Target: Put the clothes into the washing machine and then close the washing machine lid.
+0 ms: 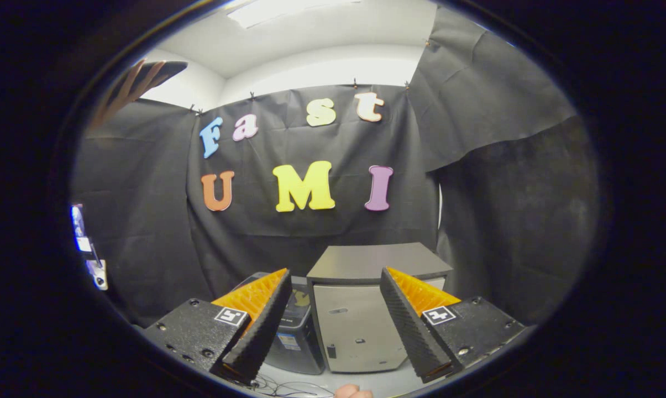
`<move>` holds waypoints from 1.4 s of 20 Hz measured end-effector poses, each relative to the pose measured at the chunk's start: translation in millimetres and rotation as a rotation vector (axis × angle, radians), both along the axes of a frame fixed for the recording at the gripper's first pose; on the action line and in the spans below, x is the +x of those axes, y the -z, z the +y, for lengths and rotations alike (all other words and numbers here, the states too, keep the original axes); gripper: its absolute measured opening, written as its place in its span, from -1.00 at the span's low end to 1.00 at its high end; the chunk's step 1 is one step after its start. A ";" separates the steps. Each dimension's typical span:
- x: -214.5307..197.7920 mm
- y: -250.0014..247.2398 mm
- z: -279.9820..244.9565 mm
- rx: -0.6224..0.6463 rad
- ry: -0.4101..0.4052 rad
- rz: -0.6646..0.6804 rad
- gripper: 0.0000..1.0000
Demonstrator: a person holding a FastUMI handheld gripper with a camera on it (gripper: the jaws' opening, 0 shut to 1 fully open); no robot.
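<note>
The hand-held gripper [333, 326] is hovering wide apart and holding nothing, facing a grey box-shaped appliance [360, 326] beyond its fingers; clothes and lid state cannot be told.

Pale floor [388, 382] under grey cabinet [360, 326]

The gripper [335, 326] hangs with its jaws spread wide apart, nothing between them. Beyond the gap, at twelve o'clock, a box-shaped cabinet [360, 326] stands on the bench [377, 382]. A smaller machine [297, 331] stands just beside the cabinet at its nine o'clock, partly hidden behind the left finger. The booth's cloth wall [321, 232] hangs behind both. Thin cables [288, 387] lie on the bench before the smaller machine.
</note>
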State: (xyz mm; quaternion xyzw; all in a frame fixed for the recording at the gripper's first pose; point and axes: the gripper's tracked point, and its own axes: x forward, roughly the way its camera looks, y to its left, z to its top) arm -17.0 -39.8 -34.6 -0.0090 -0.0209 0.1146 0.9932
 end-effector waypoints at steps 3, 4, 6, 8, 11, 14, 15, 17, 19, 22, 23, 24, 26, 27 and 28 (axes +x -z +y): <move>-3.2 0.1 5.2 -0.011 0.000 -0.006 1.00; -4.1 -0.5 6.1 -0.012 0.001 -0.006 1.00; -5.5 -2.9 7.2 -0.011 0.004 -0.008 1.00; -6.7 -1.3 6.9 -0.013 0.008 -0.002 1.00; -9.1 -4.1 9.0 -0.007 0.007 -0.004 1.00; -9.8 -3.1 10.3 -0.007 0.003 -0.004 1.00; -9.9 -1.7 11.1 -0.005 0.002 0.003 1.00; -10.1 -1.2 10.6 0.001 0.001 0.010 1.00; -10.5 -2.1 9.6 0.002 0.000 0.003 1.00; -9.8 0.1 10.0 0.006 0.000 0.008 1.00; -9.6 0.5 9.5 0.008 0.002 0.010 1.00; -9.2 1.1 9.8 0.010 0.002 0.011 1.00; -9.5 0.3 9.5 0.011 0.002 0.009 1.00; -9.3 -0.2 8.4 0.011 0.004 0.009 1.00; -9.0 0.4 8.1 0.012 0.004 0.008 1.00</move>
